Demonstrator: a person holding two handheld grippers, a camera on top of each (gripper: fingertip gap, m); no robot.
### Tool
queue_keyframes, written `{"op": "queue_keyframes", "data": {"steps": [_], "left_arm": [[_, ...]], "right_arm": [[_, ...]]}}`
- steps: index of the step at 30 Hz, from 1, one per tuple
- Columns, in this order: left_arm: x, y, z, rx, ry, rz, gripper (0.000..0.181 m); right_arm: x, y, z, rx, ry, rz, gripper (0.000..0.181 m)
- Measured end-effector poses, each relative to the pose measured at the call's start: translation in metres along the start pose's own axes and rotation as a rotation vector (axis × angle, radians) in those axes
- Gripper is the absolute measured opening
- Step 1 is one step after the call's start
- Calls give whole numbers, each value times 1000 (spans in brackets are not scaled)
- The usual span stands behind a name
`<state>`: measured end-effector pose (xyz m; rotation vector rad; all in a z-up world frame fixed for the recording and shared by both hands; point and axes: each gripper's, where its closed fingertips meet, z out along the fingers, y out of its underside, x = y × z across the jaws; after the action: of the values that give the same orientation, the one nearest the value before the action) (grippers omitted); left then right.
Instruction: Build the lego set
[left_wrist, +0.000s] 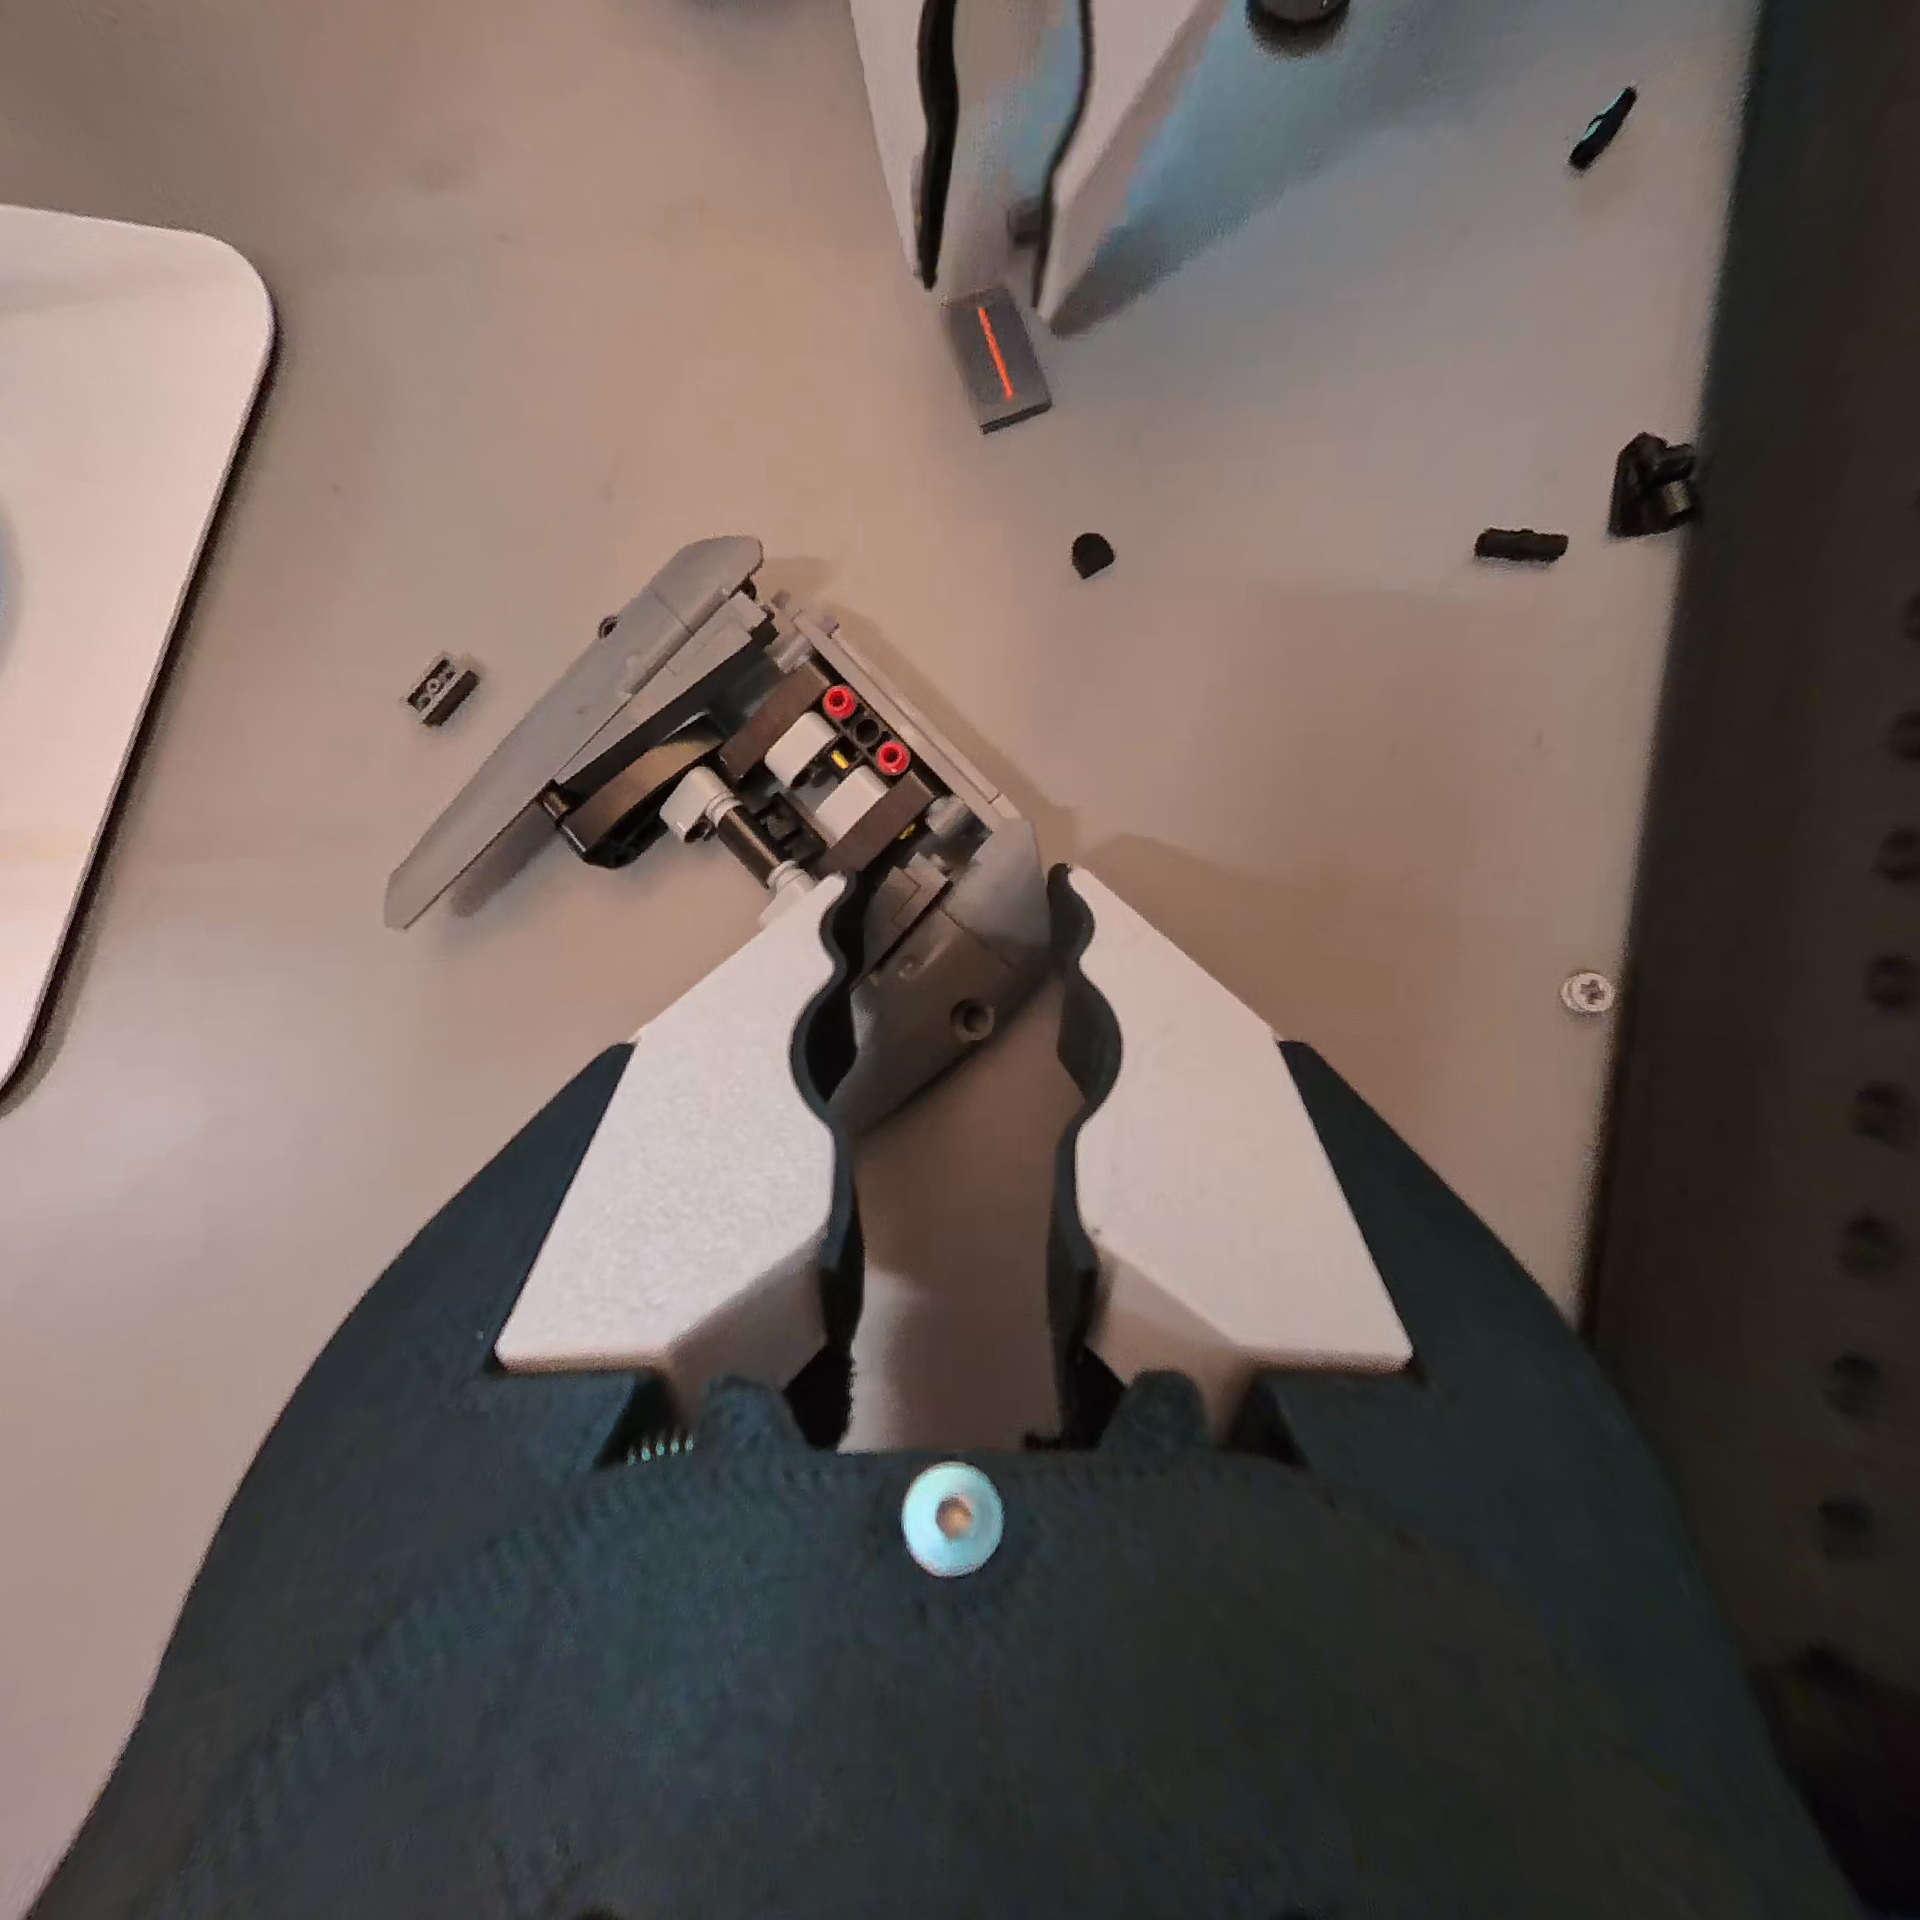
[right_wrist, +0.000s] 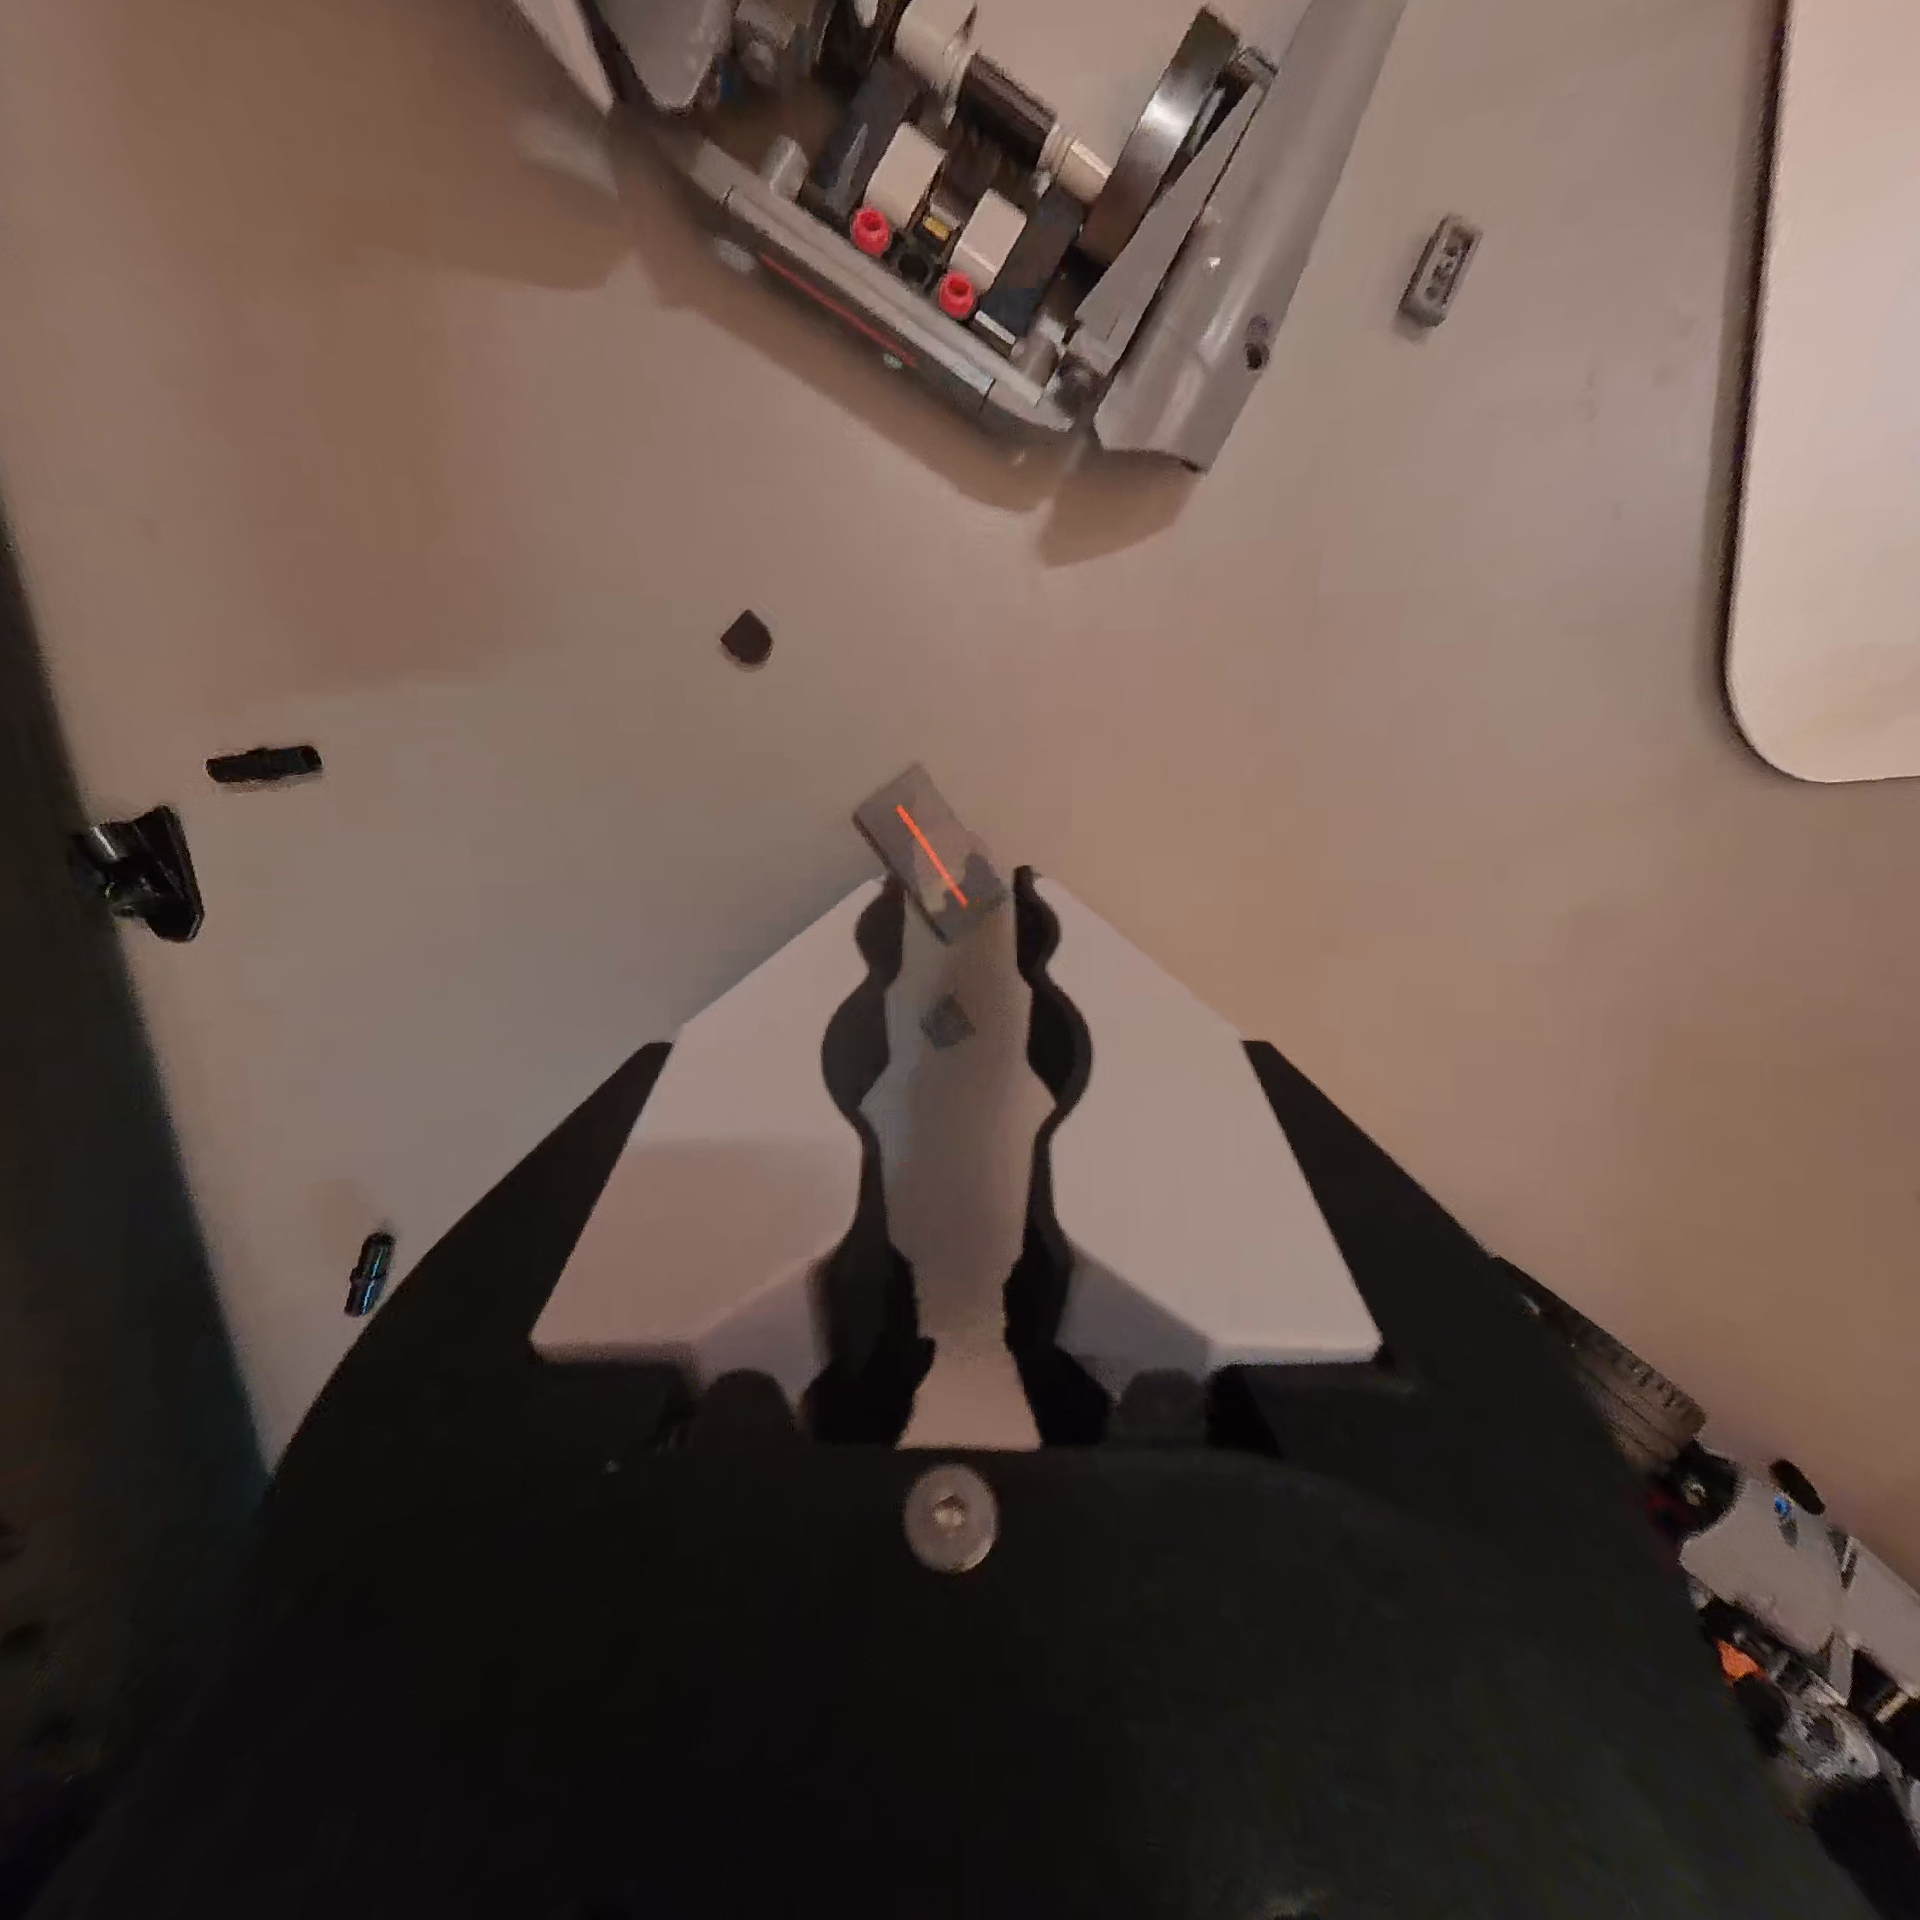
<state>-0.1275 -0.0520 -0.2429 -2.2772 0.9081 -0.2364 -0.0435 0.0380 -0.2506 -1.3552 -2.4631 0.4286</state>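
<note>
We hold the half-built grey model (left_wrist: 717, 748) with our left gripper (left_wrist: 951, 914), whose two fingers are clenched on the rounded grey end of the model nearest us. The rest of the model lies on the pale table (left_wrist: 520, 364), its open side turned up so that we see two red pins (left_wrist: 862, 730), white blocks and a dark axle inside, with a flat grey wing panel (left_wrist: 540, 769) along its left side.

Our right gripper (right_wrist: 951, 883) grasps a small dark grey tile with an orange stripe (right_wrist: 930, 868) at its fingertips. The tile is tilted, one end between the fingers and the other sticking out forward. In the left wrist view that same tile (left_wrist: 995, 364) sits beyond the model, up and to its right, well apart from it.

Loose pieces are scattered around the model: a small grey plate (left_wrist: 442, 688) just to its left, a small black rounded piece (left_wrist: 1091, 554) to its upper right, and farther right a black pin (left_wrist: 1519, 544) and a black clip-like piece (left_wrist: 1654, 486). To the far left of the model lies a white board with rounded corners (left_wrist: 125, 520).
</note>
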Motion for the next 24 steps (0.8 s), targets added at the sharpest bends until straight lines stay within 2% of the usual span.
{"op": "queue_keyframes", "data": {"steps": [3, 5, 7, 17, 24], "left_arm": [[0, -2, -1, 11, 2, -4, 32], [1, -1, 3, -7, 4, -2, 33], [2, -1, 4, -9, 6, 1, 33], [-3, -12, 0, 44, -18, -24, 33], [-4, -3, 5, 8, -4, -46, 37]], "right_arm": [[-5, 3, 6, -15, -33, -10, 30], [-6, 1, 8, -11, -49, -13, 27], [-7, -1, 9, -10, -56, -17, 15], [-10, -7, 7, 9, -66, -30, 13], [-11, -52, -8, 142, -89, -107, 13]]}}
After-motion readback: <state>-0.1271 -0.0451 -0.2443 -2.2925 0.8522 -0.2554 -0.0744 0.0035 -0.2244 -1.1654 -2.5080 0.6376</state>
